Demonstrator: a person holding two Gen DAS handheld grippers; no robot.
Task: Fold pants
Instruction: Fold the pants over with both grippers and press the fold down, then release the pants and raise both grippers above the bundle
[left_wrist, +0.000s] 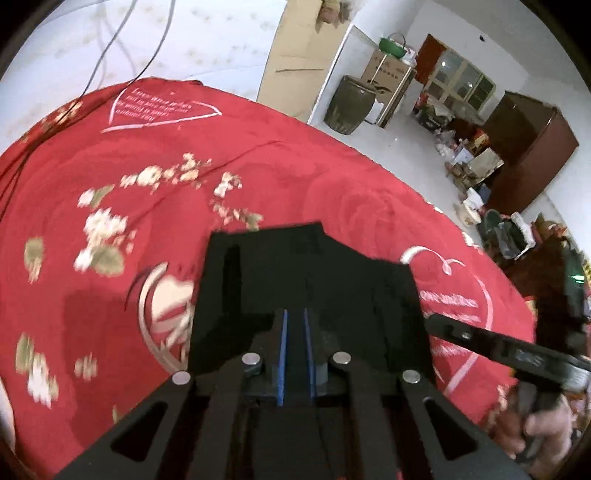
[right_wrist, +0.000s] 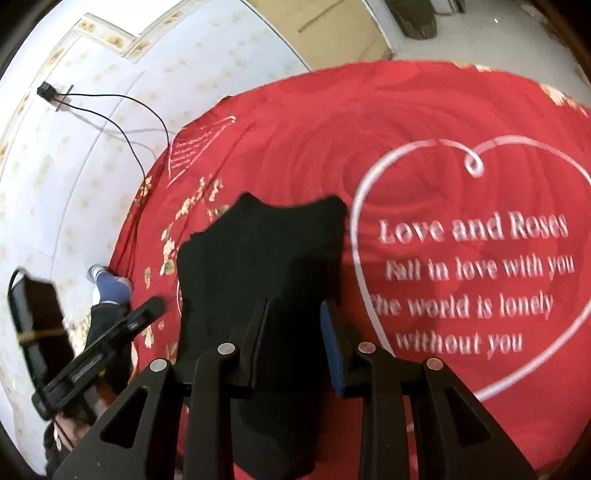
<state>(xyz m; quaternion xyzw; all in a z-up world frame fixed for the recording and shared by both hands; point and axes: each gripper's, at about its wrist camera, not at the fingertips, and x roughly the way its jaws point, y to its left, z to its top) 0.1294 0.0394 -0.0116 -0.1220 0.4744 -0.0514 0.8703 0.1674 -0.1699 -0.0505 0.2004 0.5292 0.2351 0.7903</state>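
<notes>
The black pants (right_wrist: 258, 266) are seen lying folded on the red bedspread (right_wrist: 406, 122), directly under both tongs. The left tongs (left_wrist: 294, 325) are held nearly closed above the cloth, a narrow gap being visible between the blue pads; no grip can be confirmed. The right tongs (right_wrist: 295, 325) are held partly open over the pants, with nothing pinched. Just right of the pants, a white heart outline (right_wrist: 354, 258) is printed, enclosing "Love and Roses / fall in love with you / the world is lonely without you". Beyond, bare bedspread is offered up to its far edge, where a cable (right_wrist: 125, 122) is draped across the white headboard (right_wrist: 74, 184).
</notes>
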